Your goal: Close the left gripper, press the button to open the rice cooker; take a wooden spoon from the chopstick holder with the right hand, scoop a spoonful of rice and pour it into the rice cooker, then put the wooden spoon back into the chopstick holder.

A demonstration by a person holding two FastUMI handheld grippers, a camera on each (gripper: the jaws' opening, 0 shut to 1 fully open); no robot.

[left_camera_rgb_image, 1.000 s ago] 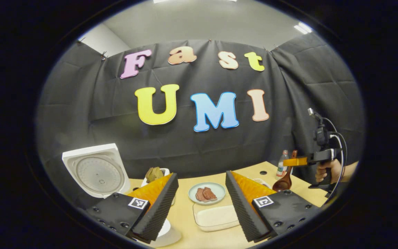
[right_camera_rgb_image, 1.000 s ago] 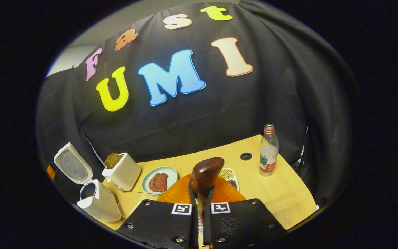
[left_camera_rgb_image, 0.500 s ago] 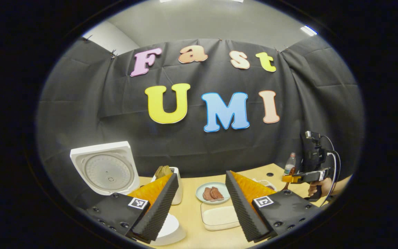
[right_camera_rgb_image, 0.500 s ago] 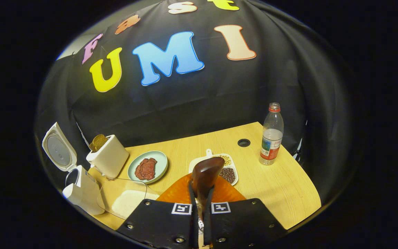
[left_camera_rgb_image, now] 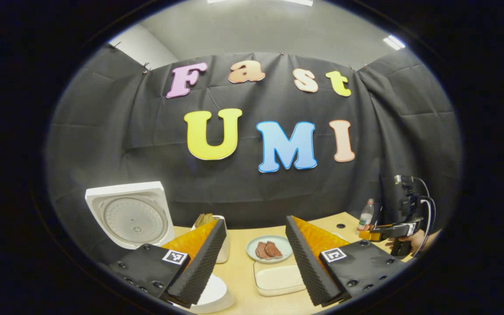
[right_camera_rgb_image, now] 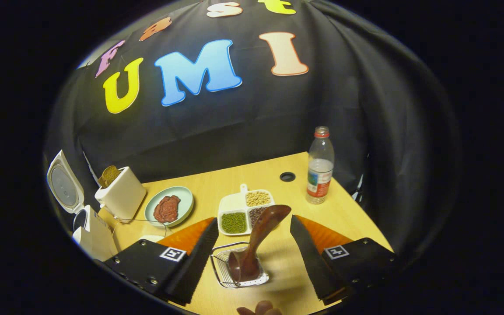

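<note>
1. Right gripper point(right_camera_rgb_image: 252, 245): jaws spread wide, holding nothing, positioned above the chopstick holder point(right_camera_rgb_image: 239, 272).
2. Wooden spoon point(right_camera_rgb_image: 254, 243): stands in the chopstick holder, bowl down, handle tilted away between the fingers, touching neither.
3. Left gripper point(left_camera_rgb_image: 255, 258): jaws wide, empty.
4. Rice cooker point(right_camera_rgb_image: 89, 227): lid raised, far left of the chopstick holder.

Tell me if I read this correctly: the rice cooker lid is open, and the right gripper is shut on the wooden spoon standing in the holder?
Not quite. In the right gripper view the right gripper is open, its fingers apart on either side of the wooden spoon, which stands in the chopstick holder. The rice cooker lid is open.
</note>
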